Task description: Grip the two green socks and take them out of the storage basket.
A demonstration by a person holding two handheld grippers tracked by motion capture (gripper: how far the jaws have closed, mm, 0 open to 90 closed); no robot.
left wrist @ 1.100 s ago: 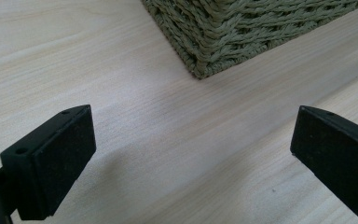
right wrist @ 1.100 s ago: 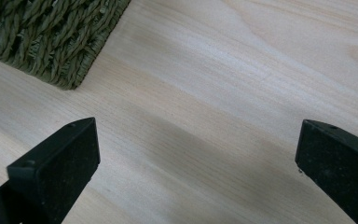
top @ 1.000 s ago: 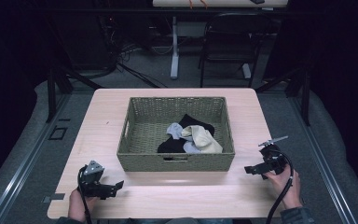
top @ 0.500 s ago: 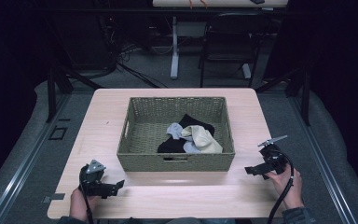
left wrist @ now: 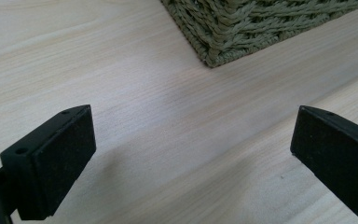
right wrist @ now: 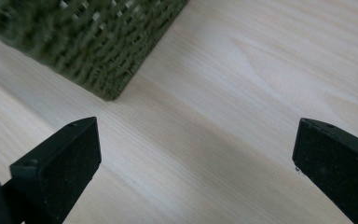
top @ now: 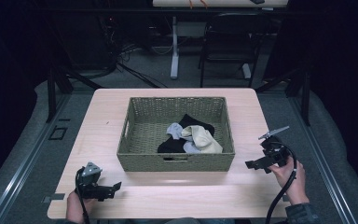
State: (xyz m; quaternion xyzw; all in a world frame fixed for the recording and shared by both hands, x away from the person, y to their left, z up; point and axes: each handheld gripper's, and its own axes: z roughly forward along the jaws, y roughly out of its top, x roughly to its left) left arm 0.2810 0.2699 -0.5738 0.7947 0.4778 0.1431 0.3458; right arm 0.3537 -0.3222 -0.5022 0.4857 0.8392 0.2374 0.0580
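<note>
Barely anything has shifted in the last second: the left gripper (top: 114, 186) has slid a touch nearer the desk's near edge, while the right gripper (top: 252, 164) sits pretty much where it was. No brand, label or writing that I can read anywhere. From the high view you get the full layout: a woven olive basket (top: 177, 162) in the middle of the light wood desk (top: 102, 116), with a small heap of clothes inside toward its near right part, a black piece (top: 193, 123), a cream one (top: 204, 140) and a pale grey-blue one (top: 174, 129) tangled together. Both gripper views miss the clothes completely; the left gripper view just catches a near corner of the basket (left wrist: 242, 28) up top with bare wood below, and the right gripper view gets the other corner (right wrist: 98, 51), a bit blurry. Both grippers have their jaws spread wide with nothing between them, hovering low, well apart, either side of the basket's near wall. Beyond the desk's far edge there's a dark chair (top: 223, 46) and cables (top: 130, 56) on the floor.
</note>
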